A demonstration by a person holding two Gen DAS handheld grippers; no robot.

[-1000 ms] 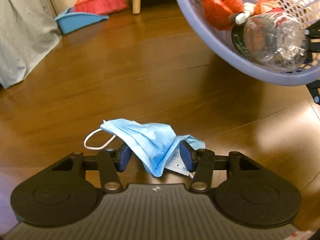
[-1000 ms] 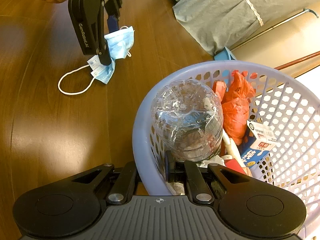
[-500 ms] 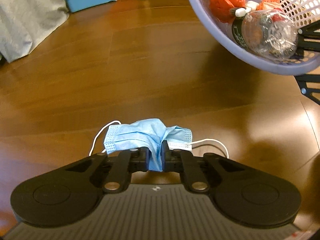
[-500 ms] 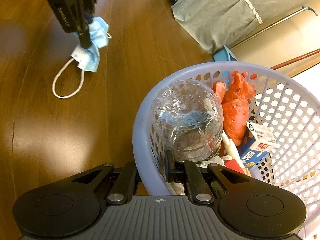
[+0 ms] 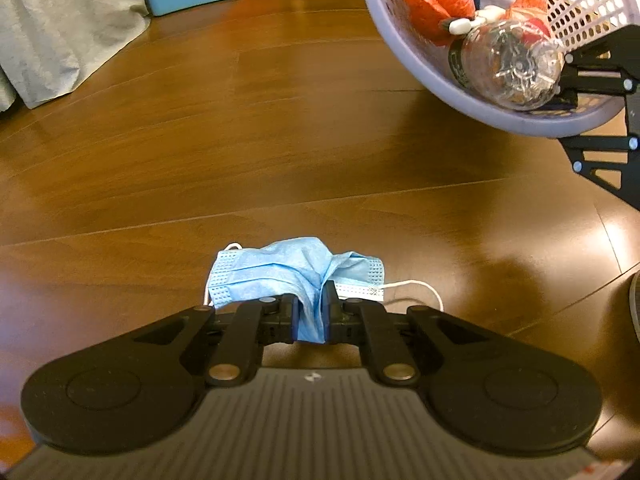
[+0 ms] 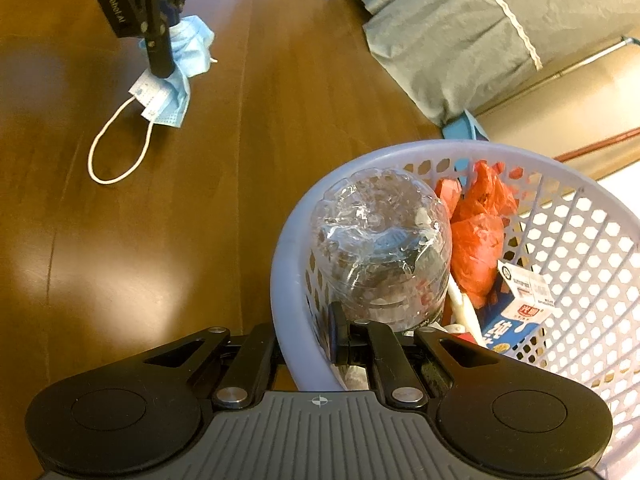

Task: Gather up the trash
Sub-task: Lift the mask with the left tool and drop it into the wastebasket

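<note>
A: Where does the face mask (image 5: 298, 270) sit now?

B: The left gripper (image 5: 311, 312) is pinched shut on a bunched fold near the mask's middle. The right wrist view shows one corner and an ear loop (image 6: 116, 148) hanging down to the wooden floor (image 5: 240, 140); whether the loop rests on the boards or hangs just above them is hard to tell.

A: And the basket (image 6: 592, 240)?

B: The right gripper (image 6: 308, 344) is clamped on the basket's near rim, one finger outside the wall and one inside. The basket is tilted and already holds a clear plastic bottle (image 6: 380, 244), a crumpled orange bag (image 6: 478, 236) and a small carton (image 6: 516, 308). It hangs far right of the mask, well apart from it.

A: What could spoil the drop?

B: The grip catches only a thin fold of soft cloth, so a quick swing could likely let the mask slide out. The dangling loop could snag on the basket rim or its holes, leaving the mask draped outside. The bottle leans at the low side, so tipping the basket further to meet the mask might roll it out.
</note>
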